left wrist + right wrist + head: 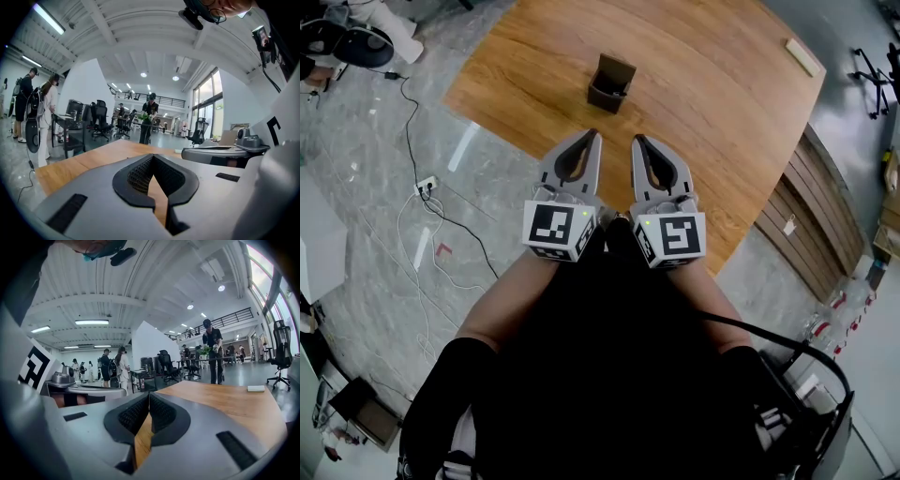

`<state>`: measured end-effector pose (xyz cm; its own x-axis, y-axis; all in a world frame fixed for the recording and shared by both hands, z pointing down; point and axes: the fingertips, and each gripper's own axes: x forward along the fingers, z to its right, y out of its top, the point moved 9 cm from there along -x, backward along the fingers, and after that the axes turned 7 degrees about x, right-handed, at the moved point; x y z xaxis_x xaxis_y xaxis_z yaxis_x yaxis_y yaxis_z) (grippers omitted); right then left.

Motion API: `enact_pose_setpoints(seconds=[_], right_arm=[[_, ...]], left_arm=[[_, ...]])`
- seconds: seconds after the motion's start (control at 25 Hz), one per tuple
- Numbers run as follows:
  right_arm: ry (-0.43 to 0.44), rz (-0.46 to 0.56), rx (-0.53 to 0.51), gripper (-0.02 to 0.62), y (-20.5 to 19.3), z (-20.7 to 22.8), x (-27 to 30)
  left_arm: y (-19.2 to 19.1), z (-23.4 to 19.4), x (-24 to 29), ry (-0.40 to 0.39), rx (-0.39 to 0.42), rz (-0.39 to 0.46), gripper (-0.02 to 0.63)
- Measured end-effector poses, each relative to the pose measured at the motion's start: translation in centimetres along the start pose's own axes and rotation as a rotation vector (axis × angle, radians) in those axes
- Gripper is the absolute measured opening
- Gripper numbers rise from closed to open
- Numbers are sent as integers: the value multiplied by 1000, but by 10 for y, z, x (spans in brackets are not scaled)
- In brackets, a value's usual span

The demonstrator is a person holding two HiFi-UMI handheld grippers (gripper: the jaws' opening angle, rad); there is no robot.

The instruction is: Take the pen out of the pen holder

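A dark brown pen holder stands upright on the round wooden table, toward its far left part. I cannot make out a pen inside it. My left gripper and right gripper are held side by side over the table's near edge, both pointing toward the holder and well short of it. Each is shut with nothing between its pads. In the left gripper view the left gripper has its jaws closed over bare tabletop; in the right gripper view the right gripper does the same. The holder is hidden in both gripper views.
A small pale block lies near the table's far right edge, also visible as the block. Cables and a power strip lie on the floor at left. Wooden slats stand right of the table. People and office chairs are beyond it.
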<state>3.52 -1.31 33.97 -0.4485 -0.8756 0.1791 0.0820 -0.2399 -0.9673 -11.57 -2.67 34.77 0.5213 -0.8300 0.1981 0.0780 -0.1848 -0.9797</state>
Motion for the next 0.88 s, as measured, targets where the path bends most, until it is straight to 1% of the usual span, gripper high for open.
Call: enact_pose_setpoints(seconds=[0.12,0.28,0.44,0.6,0.88], right_arm=[[6,-36,10,15,-4,13,13],[6,-111,29,15,-18,32,36],[3,-161,46,15,-31,50,56],[4,-200,59,16,-44,57,81],[25,-299,104,17,-68,71,116]], left_arm=[[-4,-2,15,9,-2,-19,0],[-14,-7,37,16,-4,-49,0],[-28,-13,58,25,-11,-93,0],[-39,-28,77,29,-16,-116,0],[-64,-41,108,13,-36,-169,0]])
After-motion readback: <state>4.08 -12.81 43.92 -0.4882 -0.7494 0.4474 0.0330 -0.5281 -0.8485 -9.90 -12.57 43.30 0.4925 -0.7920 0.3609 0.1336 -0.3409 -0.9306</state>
